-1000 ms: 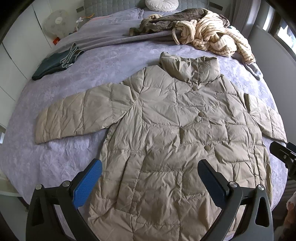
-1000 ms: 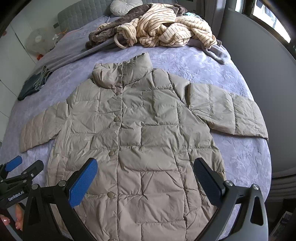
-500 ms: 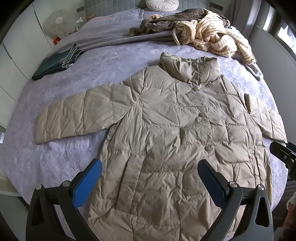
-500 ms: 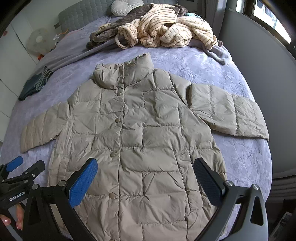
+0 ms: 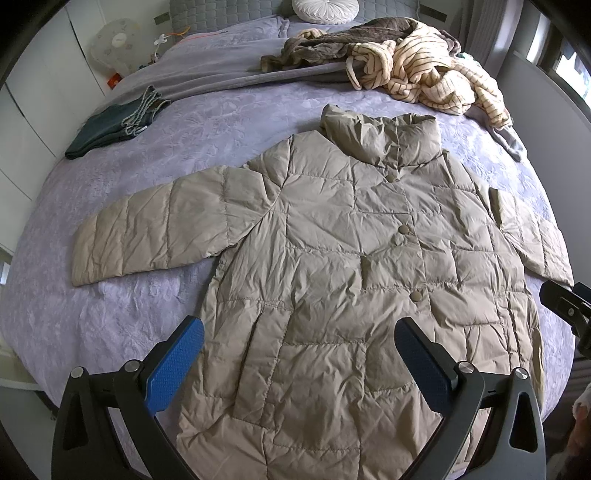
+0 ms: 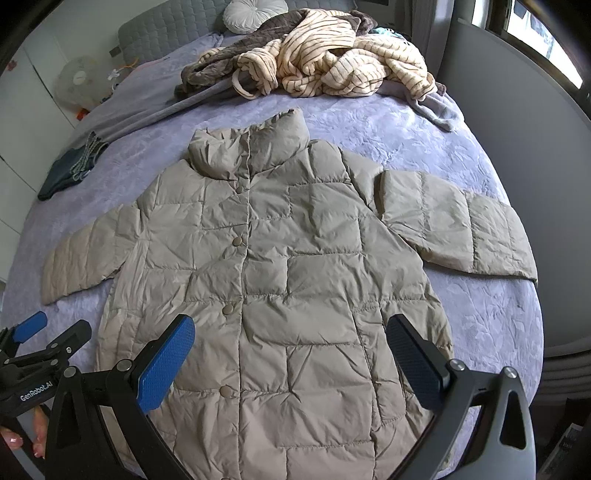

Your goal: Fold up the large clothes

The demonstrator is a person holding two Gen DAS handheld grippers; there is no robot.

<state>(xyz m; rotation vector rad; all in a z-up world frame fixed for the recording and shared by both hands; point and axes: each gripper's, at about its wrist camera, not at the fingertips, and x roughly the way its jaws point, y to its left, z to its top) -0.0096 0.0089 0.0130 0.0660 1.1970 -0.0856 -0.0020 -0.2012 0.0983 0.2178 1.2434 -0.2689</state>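
While coat (image 5: 343,280) lies flat, buttoned, on bed (image 5: 110,310), collar toward 12 o'clock, left hand-held gripper (image 5: 299,363) and right hand-held gripper (image 6: 290,360) hover wide, empty.

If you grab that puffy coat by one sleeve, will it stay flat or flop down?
It would probably flop: the puffy coat is soft quilted fabric, creased all over. It likely feels light for its size, being puffed padding. Its smooth shell may slip in the right tool.

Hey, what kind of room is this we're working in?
Most likely a bedroom. A puffer coat lies spread on a bed with a lilac quilted cover, a round white cushion sits against a padded grey headboard, and loose clothes are heaped near it.
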